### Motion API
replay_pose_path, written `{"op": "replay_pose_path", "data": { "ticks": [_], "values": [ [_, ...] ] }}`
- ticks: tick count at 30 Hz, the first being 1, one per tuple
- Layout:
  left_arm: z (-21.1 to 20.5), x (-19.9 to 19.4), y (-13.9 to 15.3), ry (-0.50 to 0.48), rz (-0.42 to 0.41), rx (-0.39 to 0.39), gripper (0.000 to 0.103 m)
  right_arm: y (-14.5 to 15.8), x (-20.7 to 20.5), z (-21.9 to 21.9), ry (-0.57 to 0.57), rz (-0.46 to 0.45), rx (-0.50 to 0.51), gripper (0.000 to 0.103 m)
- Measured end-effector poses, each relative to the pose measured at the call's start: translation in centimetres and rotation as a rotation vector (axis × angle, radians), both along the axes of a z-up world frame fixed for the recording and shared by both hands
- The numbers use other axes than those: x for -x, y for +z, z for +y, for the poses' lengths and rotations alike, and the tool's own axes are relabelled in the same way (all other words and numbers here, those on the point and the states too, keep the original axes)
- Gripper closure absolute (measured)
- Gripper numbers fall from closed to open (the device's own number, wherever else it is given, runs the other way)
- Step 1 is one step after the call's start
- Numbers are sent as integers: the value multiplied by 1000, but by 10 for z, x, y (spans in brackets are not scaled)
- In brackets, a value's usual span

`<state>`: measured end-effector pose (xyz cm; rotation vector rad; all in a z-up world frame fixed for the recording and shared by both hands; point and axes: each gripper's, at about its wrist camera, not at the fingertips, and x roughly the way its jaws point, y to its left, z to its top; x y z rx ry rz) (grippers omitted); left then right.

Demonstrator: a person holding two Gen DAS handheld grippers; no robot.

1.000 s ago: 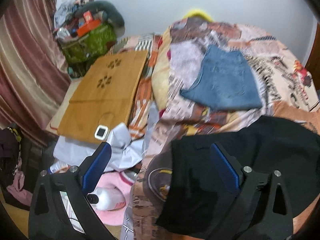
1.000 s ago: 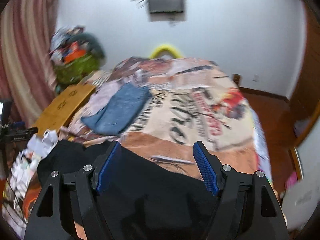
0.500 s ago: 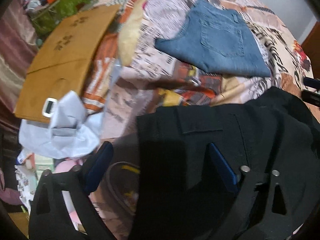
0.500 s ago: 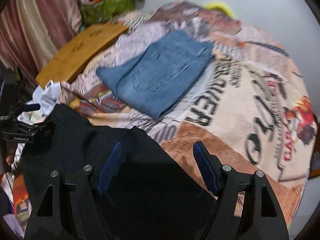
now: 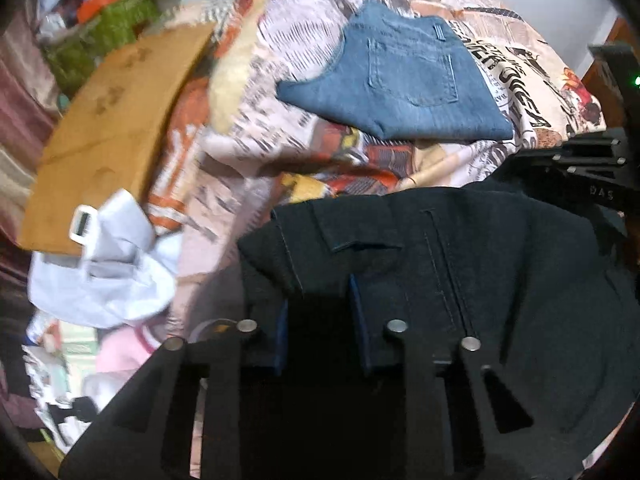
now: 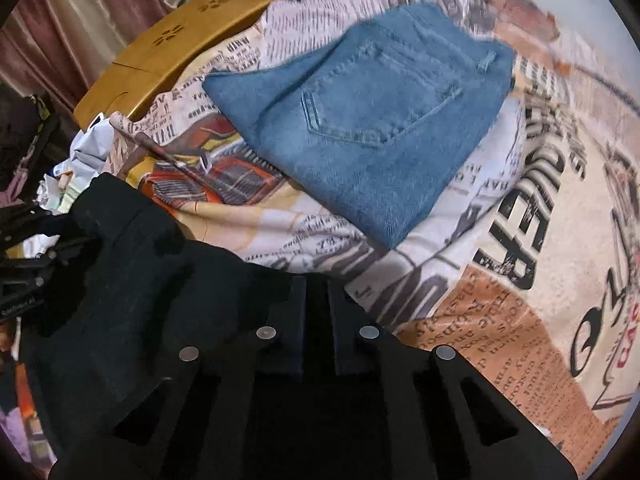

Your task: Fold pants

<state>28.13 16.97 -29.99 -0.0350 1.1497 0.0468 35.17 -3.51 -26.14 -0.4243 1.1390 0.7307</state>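
Note:
Black pants (image 5: 460, 264) lie spread on the near part of a printed bedspread (image 6: 540, 240). My left gripper (image 5: 320, 292) points down at their left part, by a flap pocket. Its jaws are closing, and black fabric sits bunched between the blue pads. My right gripper (image 6: 317, 284) is shut on the far edge of the black pants (image 6: 132, 264), where the cloth meets the bedspread. The right gripper's body (image 5: 592, 184) shows at the right of the left wrist view. Folded blue jeans (image 5: 404, 80) (image 6: 368, 112) rest farther back on the bed.
A wooden lap tray (image 5: 108, 128) (image 6: 180, 40) leans at the bed's left edge. Crumpled white cloth (image 5: 108, 264) and pink items lie beside it on the floor. A green bag amid clutter (image 5: 104, 28) and a striped curtain (image 5: 16, 92) stand at the left.
Both grippers came down onto the black pants and tilted steeply downward. Their jaws went from wide open to nearly together, with black cloth now between them.

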Motion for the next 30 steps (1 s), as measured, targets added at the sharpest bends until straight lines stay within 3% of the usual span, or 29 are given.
{"op": "replay_pose_path", "data": {
  "ticks": [6,9,11,14,16,19,21,26,30],
  "values": [
    [19,0,15,73,-56,-123,83,36,0,18,6,-150,-44,99],
    [34,-9,16,120,-51,-177,83,52,-12,30,-36,-227,-75,101],
    [44,-17,6,139,-5,-210,83,61,-22,32,-92,-296,-68,101],
    [57,-19,3,160,28,-169,76,75,-34,25,-146,-249,-125,101],
    [62,-14,13,177,3,-147,59,85,-29,11,-156,-249,-166,100],
    [63,3,39,184,-85,-167,29,93,-18,-13,-170,-267,-165,85],
    [59,14,51,178,-114,-162,26,97,-10,-36,-188,-275,-161,65],
    [55,42,65,167,-100,-107,23,110,23,-113,-282,-289,-172,46],
    [53,57,53,204,-44,-70,23,123,49,-170,-375,-306,-164,46]
  ]
}}
